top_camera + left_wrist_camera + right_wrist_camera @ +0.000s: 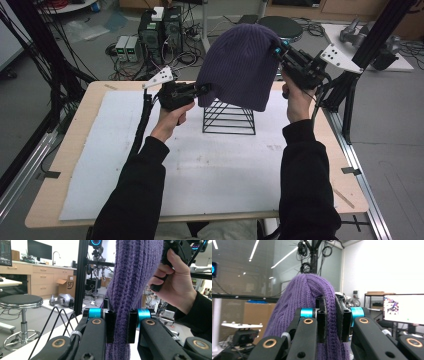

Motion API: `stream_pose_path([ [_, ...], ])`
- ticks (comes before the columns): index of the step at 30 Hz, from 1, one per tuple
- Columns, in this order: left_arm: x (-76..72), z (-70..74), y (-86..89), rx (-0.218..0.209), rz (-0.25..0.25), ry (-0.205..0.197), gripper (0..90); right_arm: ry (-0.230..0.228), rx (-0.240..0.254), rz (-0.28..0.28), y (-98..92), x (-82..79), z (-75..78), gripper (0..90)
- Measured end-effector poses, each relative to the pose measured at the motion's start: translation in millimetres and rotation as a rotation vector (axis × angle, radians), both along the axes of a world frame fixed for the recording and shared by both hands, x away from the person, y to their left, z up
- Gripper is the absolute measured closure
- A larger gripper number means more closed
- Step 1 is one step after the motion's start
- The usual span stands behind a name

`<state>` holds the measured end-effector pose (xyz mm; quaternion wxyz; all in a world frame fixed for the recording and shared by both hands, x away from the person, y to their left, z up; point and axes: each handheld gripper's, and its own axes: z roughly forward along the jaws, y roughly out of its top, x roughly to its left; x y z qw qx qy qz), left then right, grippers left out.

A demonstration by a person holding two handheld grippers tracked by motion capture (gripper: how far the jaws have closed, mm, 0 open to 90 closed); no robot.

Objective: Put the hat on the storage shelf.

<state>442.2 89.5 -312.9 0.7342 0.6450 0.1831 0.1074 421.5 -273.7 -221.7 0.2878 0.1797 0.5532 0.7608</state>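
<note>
Beanie (pixel 240 70) hanging at upper centre, above wire rack (pixel 229 117) on table (pixel 90 150) | left hand-held gripper (pixel 204 90) pinching lower hem, right hand-held gripper (pixel 276 51) pinching upper edge, both clamped tight | advice: keeping knit spread, centring over rack before lowering.

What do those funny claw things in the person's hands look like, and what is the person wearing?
Each gripper, left and right, is black, with bright blue rings and brass-coloured round pins near its flat black fingers. A pale grey three-cornered plate with small dark dots sits on top of each, and a black cable trails from the left one. The person wears black long sleeves.
</note>
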Motion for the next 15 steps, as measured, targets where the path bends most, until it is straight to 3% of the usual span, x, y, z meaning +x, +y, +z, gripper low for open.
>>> stream_pose_path([
  [2, 4.0, 2.2, -2.7, 0.008, 0.012, -0.003, 83.0, -0.001, 0.008, -0.017, -2.5, 2.2, 0.4, 82.3],
  [3, 6.3, 3.3, -3.8, 0.007, 0.016, -0.003, 83.0, -0.032, 0.005, -0.02, -3.2, 5.2, 0.7, 82.3],
  [5, 9.4, 5.9, -6.1, 0.001, 0.01, -0.006, 83.0, -0.044, 0.012, -0.032, -4.0, 6.8, 0.3, 82.2],
  [10, 11.9, 9.6, -12.1, -0.017, 0.002, -0.016, 82.7, -0.053, 0.059, -0.092, -4.8, 5.7, -0.5, 81.8],
  [15, 14.7, 10.9, -15.3, -0.024, 0.004, -0.018, 82.7, -0.068, 0.066, -0.109, -6.4, 5.5, -0.1, 81.7],
])
